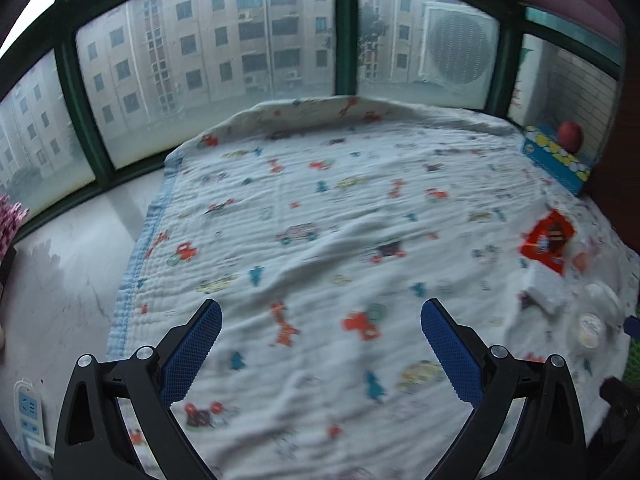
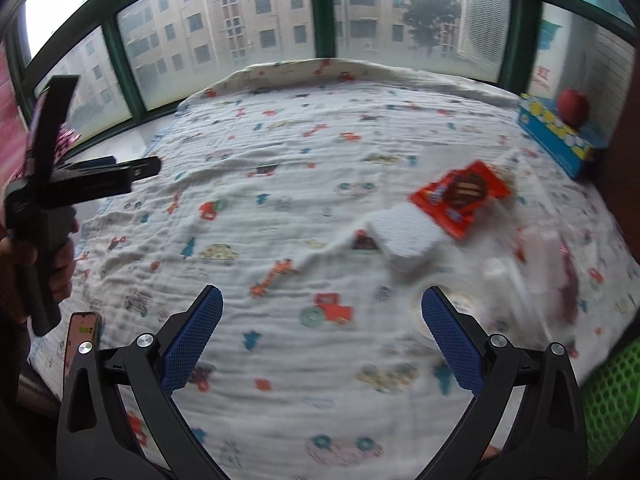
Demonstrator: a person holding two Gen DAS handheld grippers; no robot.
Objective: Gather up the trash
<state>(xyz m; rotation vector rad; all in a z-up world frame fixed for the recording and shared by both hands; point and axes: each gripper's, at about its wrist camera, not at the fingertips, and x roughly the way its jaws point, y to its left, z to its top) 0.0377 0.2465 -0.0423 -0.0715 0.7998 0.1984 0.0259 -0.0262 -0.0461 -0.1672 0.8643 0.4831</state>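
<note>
Hovering over a quilted white blanket printed with little cars point(image 2: 280, 208), both tools are spread wide and hold nothing.

Motion blur smears the right side of both views, so the pale pinkish plastic item point(image 2: 556, 264) and the round white lid-like disc point(image 1: 588, 326) near the green mesh basket point(image 2: 612, 396) are hard to identify; the basket is cut off at the frame edge. The left tool point(image 1: 320, 350) hangs above bare blanket, touching nothing. The right tool point(image 2: 322, 338) is equally wide apart, its right finger point(image 2: 452, 340) overlapping the blurred disc. The red-orange snack wrapper point(image 2: 460, 196) lies flat right of centre, long axis running diagonally toward the far right, its lower corner against a white wad of tissue point(image 2: 404, 236). A red apple point(image 2: 574, 106) sits on a blue patterned box point(image 2: 560, 140) at the far right.
</note>
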